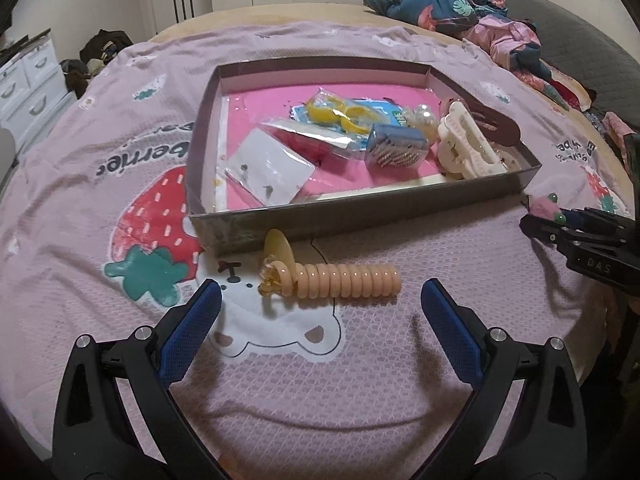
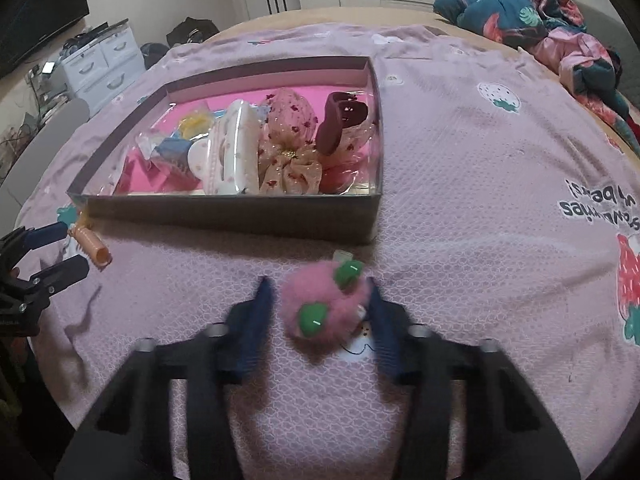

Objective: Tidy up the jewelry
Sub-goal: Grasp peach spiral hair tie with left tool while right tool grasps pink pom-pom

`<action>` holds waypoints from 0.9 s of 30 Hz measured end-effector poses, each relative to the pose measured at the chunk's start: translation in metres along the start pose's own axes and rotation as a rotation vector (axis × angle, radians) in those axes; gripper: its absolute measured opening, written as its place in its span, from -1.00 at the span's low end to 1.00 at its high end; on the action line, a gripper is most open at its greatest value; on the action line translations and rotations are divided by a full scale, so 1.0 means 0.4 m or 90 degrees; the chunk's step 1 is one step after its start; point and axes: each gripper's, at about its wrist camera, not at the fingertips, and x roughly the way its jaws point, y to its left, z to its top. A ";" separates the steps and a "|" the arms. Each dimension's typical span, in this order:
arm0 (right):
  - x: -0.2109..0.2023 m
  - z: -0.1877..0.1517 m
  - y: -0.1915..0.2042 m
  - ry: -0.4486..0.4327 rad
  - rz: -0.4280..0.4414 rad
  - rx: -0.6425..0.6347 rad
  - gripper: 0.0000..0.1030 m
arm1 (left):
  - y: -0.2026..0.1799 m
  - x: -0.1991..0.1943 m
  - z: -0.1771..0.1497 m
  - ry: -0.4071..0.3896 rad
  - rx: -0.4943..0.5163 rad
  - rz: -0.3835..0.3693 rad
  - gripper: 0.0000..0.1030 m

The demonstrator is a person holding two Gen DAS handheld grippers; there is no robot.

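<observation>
1. Jewelry and hair pieces are mostly gathered in the shallow grey box [image 1: 248, 222] on the pink strawberry bedspread [image 1: 80, 184], so the box reads as the collecting place; two pieces lie outside it, in front of its near wall

2. At the far left of the box floor lies a white earring card [image 1: 270, 170] in a clear sleeve, flat; beside it are a yellow packaged piece [image 1: 340, 112] and a small blue case [image 1: 394, 146]

3. Left gripper [image 1: 321, 300] hovers low over the bedspread with its blue pads [image 1: 192, 332] spread wide and nothing between them – lined up on the peach spiral hair tie [image 1: 344, 282] and the amber clip [image 1: 276, 264] touching its left end, both just in front of the box; probably the next pick

4. Further right inside the box sit a cream claw clip [image 1: 466, 148], a floral scrunchie [image 2: 288, 148] and a dark maroon clip [image 2: 340, 124], crowded against the right wall

5. Right gripper [image 2: 320, 316] is partly open around the pink fuzzy pompom clip [image 2: 324, 308] with green leaves, which rests on the bedspread near the box front – its right finger touches the fuzz, the left stands apart, so no grip is made yet; closing looks like the step in hand, and soft fluff may slip
</observation>
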 end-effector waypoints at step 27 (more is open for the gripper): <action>-0.161 -0.020 0.187 -0.075 0.138 -0.104 -0.45 | 0.042 -0.104 0.025 -0.056 -0.050 -0.029 0.25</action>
